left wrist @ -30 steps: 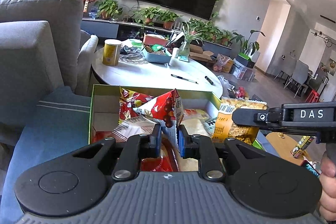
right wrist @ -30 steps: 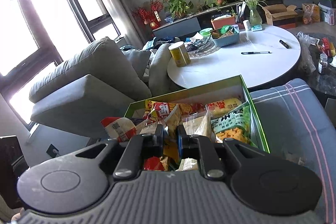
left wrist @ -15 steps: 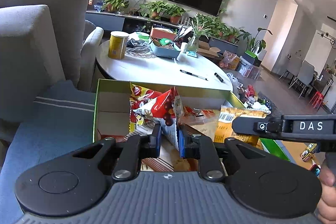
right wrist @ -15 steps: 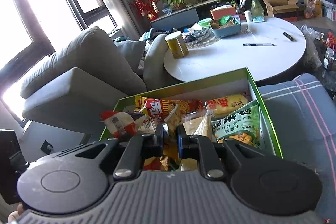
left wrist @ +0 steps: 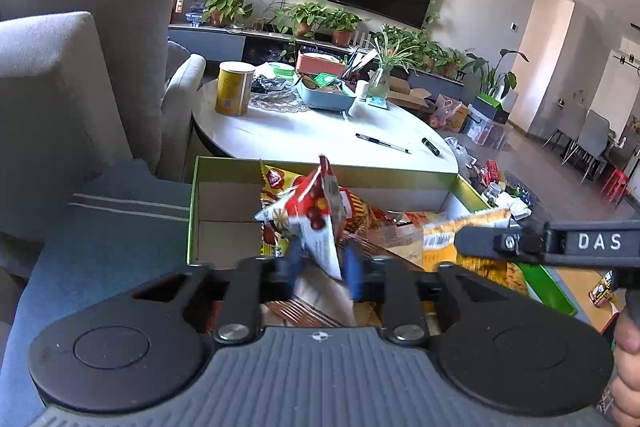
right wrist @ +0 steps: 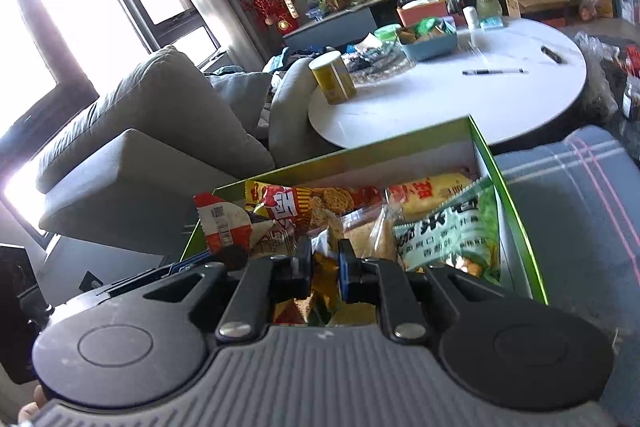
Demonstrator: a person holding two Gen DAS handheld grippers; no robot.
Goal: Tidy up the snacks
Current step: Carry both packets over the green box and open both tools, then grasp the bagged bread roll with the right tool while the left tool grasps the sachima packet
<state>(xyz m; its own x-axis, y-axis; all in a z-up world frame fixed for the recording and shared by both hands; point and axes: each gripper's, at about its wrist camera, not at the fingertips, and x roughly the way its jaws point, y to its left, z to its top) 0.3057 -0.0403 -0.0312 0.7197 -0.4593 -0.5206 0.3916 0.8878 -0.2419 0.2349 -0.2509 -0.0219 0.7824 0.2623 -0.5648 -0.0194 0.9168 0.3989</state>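
On my left gripper (left wrist: 319, 265), the blue-padded fingers (left wrist: 292, 261) have just been opening. They now stand partly apart and are blurred. A red-and-white snack packet (left wrist: 316, 223) stands upright between them; I cannot tell whether either pad touches it. Left of and beyond the fingers lies the green-edged cardboard box (left wrist: 224, 211), its near-left corner bare. More snack packets fill it beyond and to the right of the fingers. The box rests on a blue cushion (left wrist: 100, 239), with the round white worktop (left wrist: 304, 139) further ahead.

On my right gripper (right wrist: 325, 269), the fingers (right wrist: 346, 267) are parted by a narrow gap, with an orange-and-yellow wrapper (right wrist: 320, 269) showing between them. I cannot tell if it is clamped. Left of these fingers a red-and-white packet (right wrist: 224, 227) sticks up over the box's edge. Right of them a green-and-white bag (right wrist: 452, 239) lies against the box's right wall (right wrist: 516, 223).
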